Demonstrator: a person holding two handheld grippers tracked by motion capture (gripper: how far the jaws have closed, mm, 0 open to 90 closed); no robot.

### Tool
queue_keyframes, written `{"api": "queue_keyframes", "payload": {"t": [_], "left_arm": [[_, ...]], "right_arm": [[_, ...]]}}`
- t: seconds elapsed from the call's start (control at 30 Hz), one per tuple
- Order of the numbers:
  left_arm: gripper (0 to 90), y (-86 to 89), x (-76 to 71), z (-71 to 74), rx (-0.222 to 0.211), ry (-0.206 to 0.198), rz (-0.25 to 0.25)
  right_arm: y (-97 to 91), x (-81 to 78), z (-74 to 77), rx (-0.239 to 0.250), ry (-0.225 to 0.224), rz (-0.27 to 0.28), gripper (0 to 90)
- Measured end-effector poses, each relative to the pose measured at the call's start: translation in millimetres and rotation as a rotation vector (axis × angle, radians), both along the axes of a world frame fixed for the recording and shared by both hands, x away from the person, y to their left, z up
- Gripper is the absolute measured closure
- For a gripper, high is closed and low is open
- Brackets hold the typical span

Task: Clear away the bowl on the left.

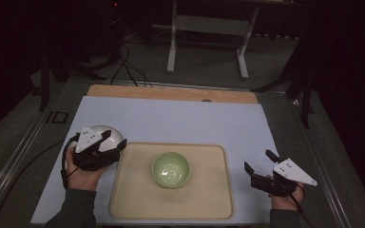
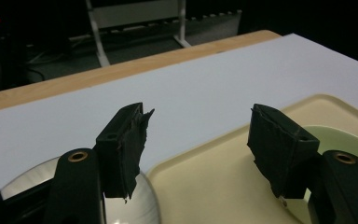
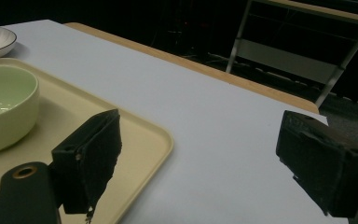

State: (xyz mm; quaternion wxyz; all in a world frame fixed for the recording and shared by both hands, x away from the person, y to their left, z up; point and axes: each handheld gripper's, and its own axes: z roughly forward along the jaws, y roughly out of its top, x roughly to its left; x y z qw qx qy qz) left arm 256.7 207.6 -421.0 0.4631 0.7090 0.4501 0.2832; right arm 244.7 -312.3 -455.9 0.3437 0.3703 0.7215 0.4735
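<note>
A pale green bowl (image 1: 171, 168) stands in the middle of a beige tray (image 1: 133, 199). A white bowl (image 1: 100, 128) rests on the white mat just left of the tray. My left gripper (image 1: 115, 140) hovers over that white bowl, pointing toward the tray's far left corner. Its jaws are open with nothing between them (image 2: 198, 116). Under its left jaw the white bowl (image 2: 28, 179) shows, and the green bowl (image 2: 328, 137) lies behind the right jaw. My right gripper (image 1: 257, 159) sits right of the tray, open and empty (image 3: 200, 119). It faces the green bowl (image 3: 4, 107).
The white mat (image 1: 180, 118) covers a wooden table whose bare edge (image 1: 171, 92) runs along the far side. Beyond the table is dark floor with cables and a white metal frame (image 1: 206, 28). The tray rim (image 3: 158, 137) lies close to my right gripper.
</note>
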Motion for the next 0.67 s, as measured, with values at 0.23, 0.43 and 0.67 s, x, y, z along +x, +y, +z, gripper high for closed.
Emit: {"api": "queue_keyframes", "payload": {"t": [0.23,0.43,0.67], "left_arm": [[33.2,17.2,-8.3,-2.4,0.011,-0.036,0.059],[24.2,26.0,-12.2,-10.2,0.004,-0.044,0.121],[19.6,33.1,-13.7,-17.4,-0.006,-0.020,0.166]], "right_arm": [[-2.0,0.0,-0.1,0.016,0.002,-0.007,13.5],[-2.4,1.2,-1.3,0.025,0.011,-0.008,13.3],[-1.7,2.2,-2.0,0.029,0.018,-0.009,13.1]]}}
